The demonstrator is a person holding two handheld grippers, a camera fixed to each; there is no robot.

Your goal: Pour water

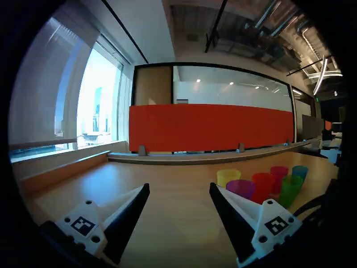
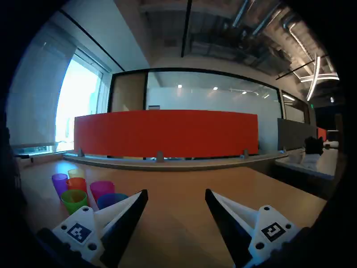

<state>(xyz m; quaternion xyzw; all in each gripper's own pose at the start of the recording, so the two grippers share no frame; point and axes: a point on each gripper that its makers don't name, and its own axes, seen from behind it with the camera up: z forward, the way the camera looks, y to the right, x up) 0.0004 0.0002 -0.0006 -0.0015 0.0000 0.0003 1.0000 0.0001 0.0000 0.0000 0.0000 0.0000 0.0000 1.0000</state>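
Several coloured plastic cups stand in a cluster on the wooden table. In the left gripper view they sit at the right: yellow cup [image 1: 228,177], purple cup [image 1: 240,187], orange cup [image 1: 263,186], pink cup [image 1: 279,175], green cup [image 1: 290,190], blue cup [image 1: 300,172]. My left gripper [image 1: 179,193] is open, empty, to the left of them. In the right gripper view the cups sit at the left: purple [image 2: 59,183], orange [image 2: 76,184], green [image 2: 74,200], pink [image 2: 102,190], blue [image 2: 111,200]. My right gripper [image 2: 176,197] is open, empty, to their right.
A red divider panel [image 1: 209,127] runs along the table's far edge. Windows [image 1: 96,111] with a wooden ledge line the left side. Another desk with objects [image 2: 312,156] stands at the far right. Bare tabletop [image 2: 187,187] lies ahead of both grippers.
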